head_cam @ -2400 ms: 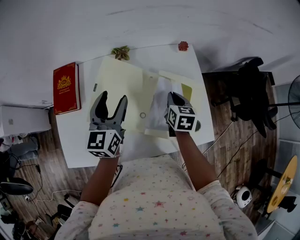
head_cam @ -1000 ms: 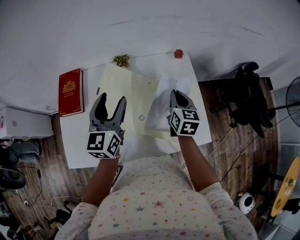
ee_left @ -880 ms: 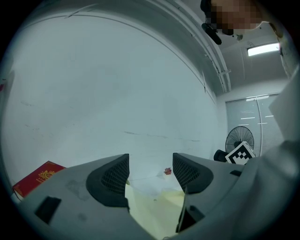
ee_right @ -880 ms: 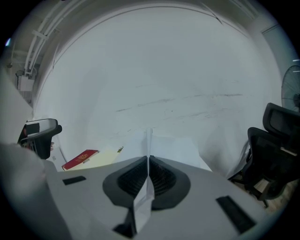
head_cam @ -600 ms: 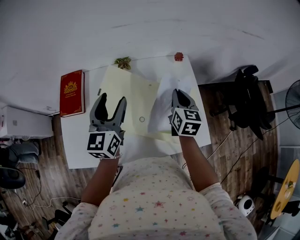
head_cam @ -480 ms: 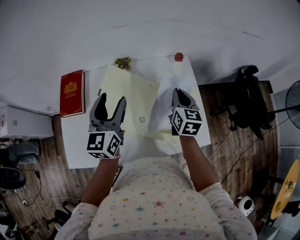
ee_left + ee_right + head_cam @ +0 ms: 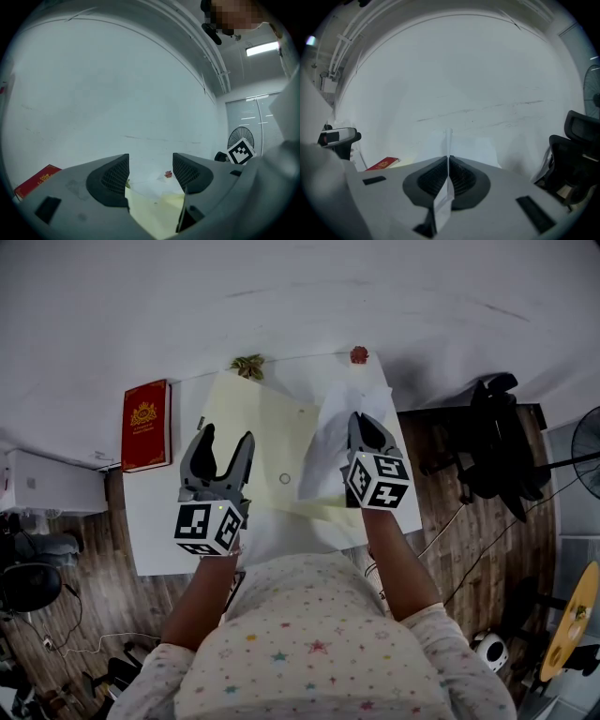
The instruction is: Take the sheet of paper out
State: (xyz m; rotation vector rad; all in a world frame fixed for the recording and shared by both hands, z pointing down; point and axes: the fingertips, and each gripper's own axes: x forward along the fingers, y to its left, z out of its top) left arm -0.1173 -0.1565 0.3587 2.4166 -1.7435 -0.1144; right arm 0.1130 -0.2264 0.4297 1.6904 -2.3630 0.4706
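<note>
Landmark: pale yellow folder (image 7: 246,427), lying open and flat on the white table (image 7: 150,521), with a small round clasp near its middle.
Sheet of paper: white sheet of paper (image 7: 330,442) over the folder's right half, raised at the edge the right gripper holds. Its lower end runs down toward the folder's near edge; whether that end touches the folder cannot be told.
Right gripper: right gripper (image 7: 448,176) clenched on the sheet. In its own view the jaws meet with the paper pinched edge-on between the ribbed pads, and the sheet stands up beyond the tips. In the head view it sits above the folder's right side.
Left gripper: left gripper (image 7: 150,176) released, jaws wide apart with nothing between them. It hovers over the folder's near left part, and the yellow surface shows through the gap.
Red book: red book (image 7: 143,425) with a gold emblem, flat on the table, left of the folder and apart from it.
Small plant: small plant (image 7: 247,365) at the table's far edge, just beyond the folder's far corner.
Red ornament: red ornament (image 7: 359,354) at the table's far right corner, beyond the folder.
Office chair: black office chair (image 7: 492,437) on the wood floor, well right of the folder.
</note>
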